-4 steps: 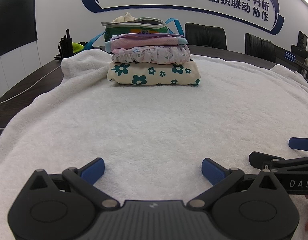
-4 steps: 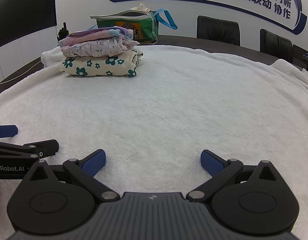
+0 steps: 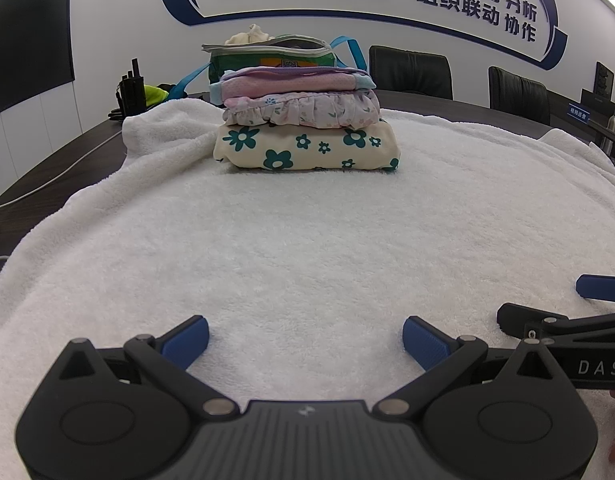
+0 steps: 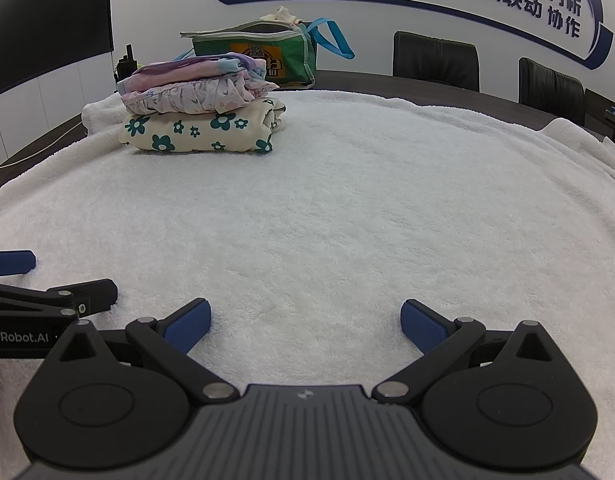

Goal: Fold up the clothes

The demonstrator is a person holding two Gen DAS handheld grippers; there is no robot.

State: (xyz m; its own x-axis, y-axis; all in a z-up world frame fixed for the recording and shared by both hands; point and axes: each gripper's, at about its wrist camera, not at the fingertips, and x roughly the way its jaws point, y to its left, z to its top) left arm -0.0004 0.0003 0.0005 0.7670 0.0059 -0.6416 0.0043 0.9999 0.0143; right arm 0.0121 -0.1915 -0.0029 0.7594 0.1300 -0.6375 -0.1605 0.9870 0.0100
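Observation:
A stack of three folded clothes (image 3: 303,128) (image 4: 199,108) sits at the far side of a white fluffy towel (image 3: 307,248) (image 4: 347,208): a cream piece with teal flowers at the bottom, a frilled floral piece in the middle, a pink and lilac piece on top. My left gripper (image 3: 305,342) is open over bare towel, near the front, with nothing between its blue pads. My right gripper (image 4: 303,326) is also open and empty, just to the right of the left one. Each gripper shows at the edge of the other's view.
A green bag (image 3: 275,56) (image 4: 259,56) with blue straps stands behind the stack, with pale cloth on top. Dark table (image 3: 47,168) rims the towel on the left, with black radios (image 3: 129,92). Black chairs (image 3: 411,72) stand along the wall.

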